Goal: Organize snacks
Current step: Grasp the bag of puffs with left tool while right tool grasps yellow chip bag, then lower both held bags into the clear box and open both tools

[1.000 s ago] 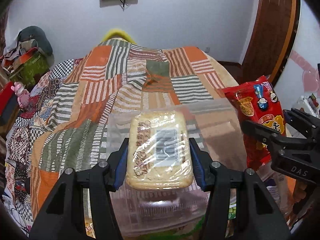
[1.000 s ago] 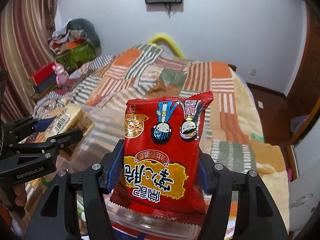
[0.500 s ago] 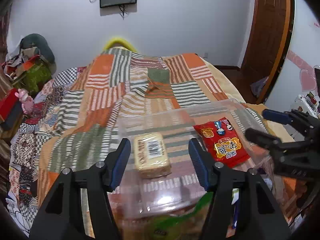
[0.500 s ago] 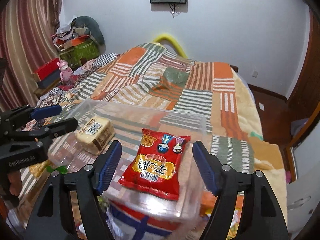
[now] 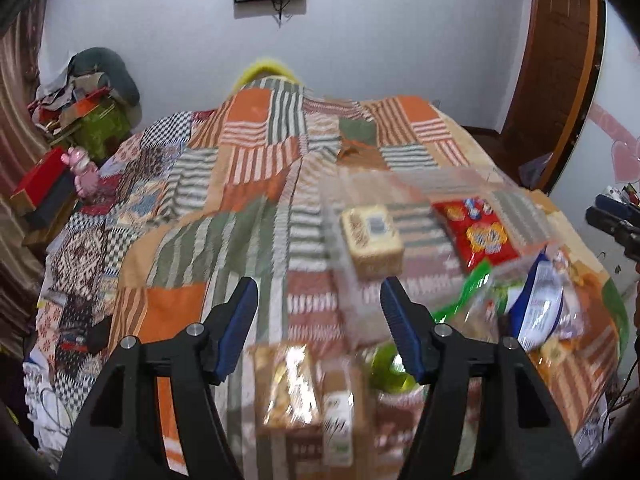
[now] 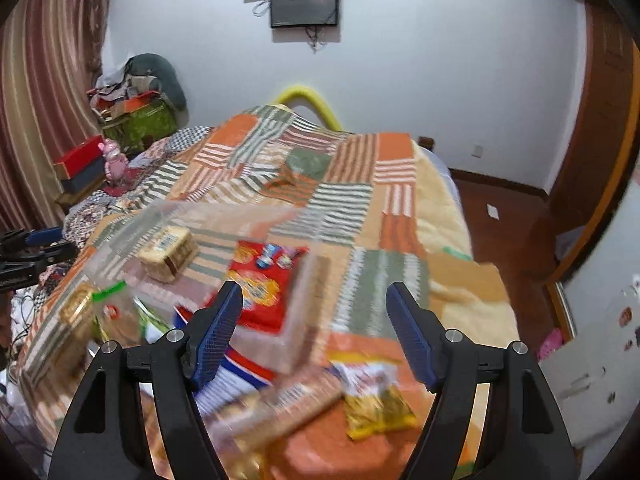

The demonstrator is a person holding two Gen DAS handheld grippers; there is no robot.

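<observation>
A clear plastic container (image 5: pixel 404 182) sits on the patchwork quilt. Inside it lie a tan wrapped cake (image 5: pixel 372 236) and a red snack bag (image 5: pixel 476 232), side by side. My left gripper (image 5: pixel 318 296) hovers short of the container, its jaws opening with nothing between them. The right wrist view shows the same cake (image 6: pixel 168 252) and red bag (image 6: pixel 260 280) behind the container's wall (image 6: pixel 308 280). My right gripper (image 6: pixel 314 294) is open and empty, above the container's near right corner. Each gripper shows at the edge of the other's view.
Loose snacks lie blurred on the quilt in front of the container: brown wrapped packs (image 5: pixel 304 392), a green bag (image 5: pixel 460 296), a blue-white bag (image 5: pixel 540 304), a yellow packet (image 6: pixel 376 404). Left of the bed are a red box (image 6: pixel 78 158) and a pink toy (image 6: pixel 114 158).
Both grippers let go: the cake and the red bag now lie in the container. Both grippers have drawn back and opened wider, and the loose snack pile has come into view.
</observation>
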